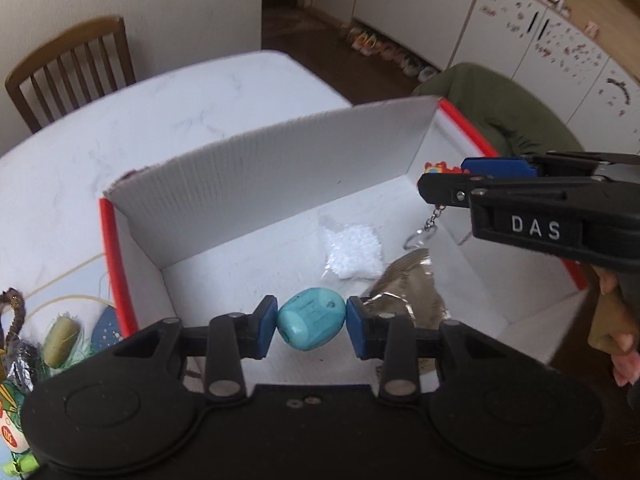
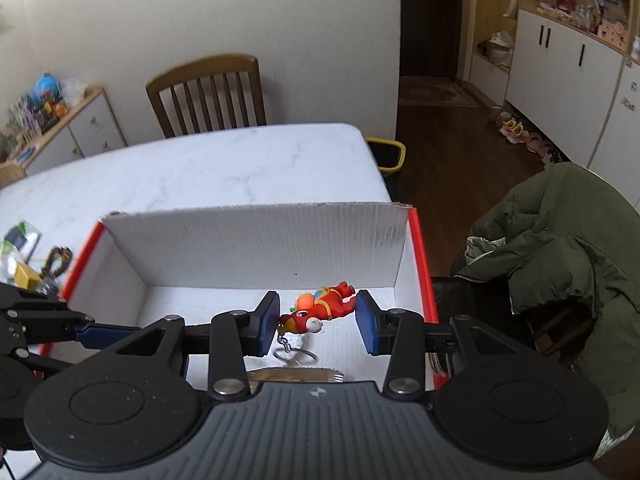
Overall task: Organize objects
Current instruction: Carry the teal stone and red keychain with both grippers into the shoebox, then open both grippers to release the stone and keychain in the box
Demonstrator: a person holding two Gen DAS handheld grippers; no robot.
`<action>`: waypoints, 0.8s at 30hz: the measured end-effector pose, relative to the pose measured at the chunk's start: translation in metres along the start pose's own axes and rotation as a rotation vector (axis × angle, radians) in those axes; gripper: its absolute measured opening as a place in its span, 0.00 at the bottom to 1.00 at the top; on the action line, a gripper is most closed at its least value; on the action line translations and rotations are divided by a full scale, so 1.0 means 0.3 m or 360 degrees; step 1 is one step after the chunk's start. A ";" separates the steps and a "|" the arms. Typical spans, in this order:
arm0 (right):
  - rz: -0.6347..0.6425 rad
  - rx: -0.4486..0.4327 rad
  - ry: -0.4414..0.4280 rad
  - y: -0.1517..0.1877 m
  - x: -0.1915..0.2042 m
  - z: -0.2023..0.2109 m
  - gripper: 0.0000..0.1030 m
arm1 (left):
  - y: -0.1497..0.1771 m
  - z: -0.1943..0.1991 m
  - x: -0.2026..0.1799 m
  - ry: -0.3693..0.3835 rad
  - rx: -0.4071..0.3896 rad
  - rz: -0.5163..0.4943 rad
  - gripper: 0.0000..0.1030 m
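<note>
Left tool [image 1: 311, 324] pinching a turquoise bead [image 1: 311, 323] over the white box [image 1: 256, 172]; right tool [image 2: 317, 322] spread above a red keychain figure [image 2: 324, 303]; release low to prevent rolling

Left tool [image 1: 311, 327]: black linkage arms, silver screws, blue pads [image 1: 267, 316]. Right tool [image 2: 317, 323]: same black build, blue pads [image 2: 366, 322], ribbed grey housing, white "DAS" lettering on side.

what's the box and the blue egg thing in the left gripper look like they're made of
Box: corrugated cardboard, matte white inside, red outside; fluted ribs show along the wall.
Turquoise egg-shaped piece: probably hard plastic or painted wood, smooth with a slight sheen; cannot tell which.
</note>
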State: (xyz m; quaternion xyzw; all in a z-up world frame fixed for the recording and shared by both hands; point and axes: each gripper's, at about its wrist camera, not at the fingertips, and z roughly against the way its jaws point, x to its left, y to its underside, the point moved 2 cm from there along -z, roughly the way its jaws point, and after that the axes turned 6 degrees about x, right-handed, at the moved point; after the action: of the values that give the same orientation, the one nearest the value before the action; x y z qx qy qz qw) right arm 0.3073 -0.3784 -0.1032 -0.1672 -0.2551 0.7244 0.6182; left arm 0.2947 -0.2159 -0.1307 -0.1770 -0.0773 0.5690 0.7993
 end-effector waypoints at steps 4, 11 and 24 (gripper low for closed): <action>0.0029 0.0060 -0.0010 -0.005 -0.009 -0.062 0.39 | -0.033 -0.049 0.004 -0.0039 0.0037 0.0020 0.35; 0.0160 0.0182 -0.0044 0.018 0.003 -0.123 0.39 | -0.071 -0.130 -0.012 -0.0134 0.0103 -0.0037 0.35; 0.0242 0.0351 -0.0092 0.036 0.023 -0.162 0.40 | -0.088 -0.223 -0.002 -0.0138 0.0258 -0.0025 0.35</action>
State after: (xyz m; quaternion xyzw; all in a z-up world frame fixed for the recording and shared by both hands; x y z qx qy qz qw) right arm 0.3243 -0.3648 -0.1485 -0.0960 -0.1784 0.7974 0.5685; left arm 0.3396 -0.2371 -0.1826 -0.0864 -0.0670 0.5743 0.8113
